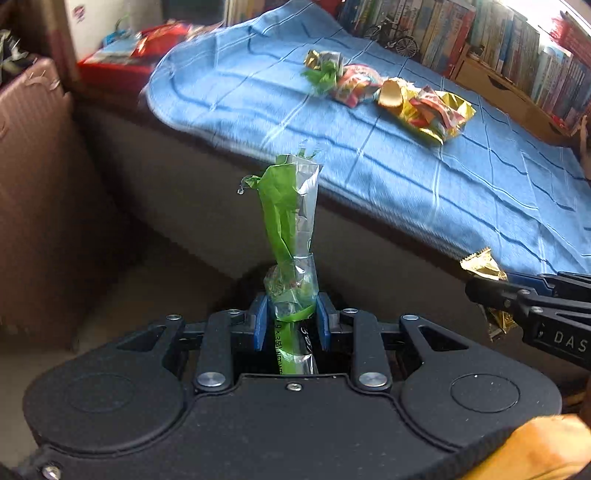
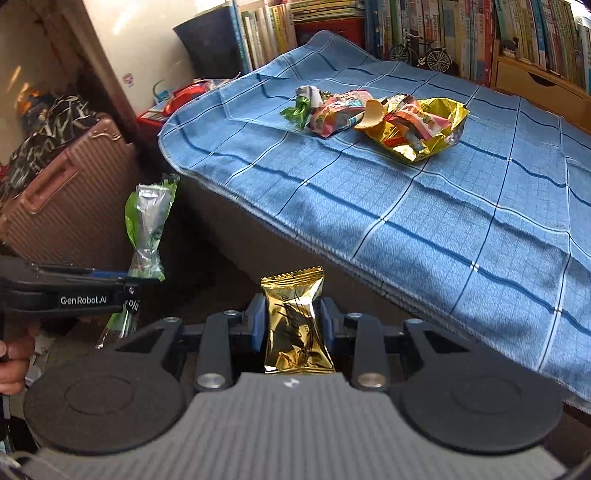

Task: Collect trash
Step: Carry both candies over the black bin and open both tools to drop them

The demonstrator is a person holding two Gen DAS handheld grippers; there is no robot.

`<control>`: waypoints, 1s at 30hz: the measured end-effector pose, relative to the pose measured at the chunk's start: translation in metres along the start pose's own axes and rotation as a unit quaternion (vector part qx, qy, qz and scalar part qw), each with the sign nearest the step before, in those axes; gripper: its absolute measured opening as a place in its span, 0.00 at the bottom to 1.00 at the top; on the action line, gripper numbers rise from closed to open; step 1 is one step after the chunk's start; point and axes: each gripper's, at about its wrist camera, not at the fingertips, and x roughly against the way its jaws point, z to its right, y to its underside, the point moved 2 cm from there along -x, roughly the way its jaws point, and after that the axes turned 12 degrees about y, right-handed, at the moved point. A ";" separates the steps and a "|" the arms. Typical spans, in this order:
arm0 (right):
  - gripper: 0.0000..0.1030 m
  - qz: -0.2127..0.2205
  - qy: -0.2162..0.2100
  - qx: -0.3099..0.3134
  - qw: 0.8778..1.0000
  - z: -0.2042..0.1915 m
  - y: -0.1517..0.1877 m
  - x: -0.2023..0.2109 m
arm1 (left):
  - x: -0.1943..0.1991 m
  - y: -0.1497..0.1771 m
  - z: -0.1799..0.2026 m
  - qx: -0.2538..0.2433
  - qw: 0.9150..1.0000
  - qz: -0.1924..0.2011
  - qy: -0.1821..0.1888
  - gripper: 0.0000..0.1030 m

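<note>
Left gripper (image 1: 291, 321) clamping one green wrapper (image 1: 291, 221); right gripper (image 2: 291, 321) clamping one gold packet (image 2: 295, 325); perhaps five wrappers (image 2: 376, 118) on blanket (image 2: 406, 221)

The left gripper (image 1: 291, 317) holds a twisted wrapper (image 1: 291, 229) upright between its pads, and the right gripper (image 2: 291, 321) likewise holds a candy packet (image 2: 295, 325). The left gripper is just left of the right. Ahead and to the right of both, a pile of wrappers (image 2: 380, 118) lies on the tabletop (image 2: 461, 221). A bookshelf (image 2: 461, 33) stands behind it. A suitcase (image 2: 70, 206) stands to the left.
</note>
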 end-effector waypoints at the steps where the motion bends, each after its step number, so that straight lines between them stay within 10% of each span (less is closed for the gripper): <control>1: 0.37 0.000 -0.003 0.002 1.000 0.001 0.004 0.003 | 0.003 0.007 0.002 0.003 1.000 0.000 -0.002 0.25; 24: 0.40 -0.033 -0.030 0.063 0.997 -0.018 0.029 -0.014 | -0.040 0.046 -0.002 0.020 0.997 -0.079 -0.015 0.26; 30: 0.40 -0.042 -0.036 0.063 0.997 -0.025 0.019 -0.030 | -0.051 0.034 -0.009 0.022 0.996 -0.084 -0.030 0.42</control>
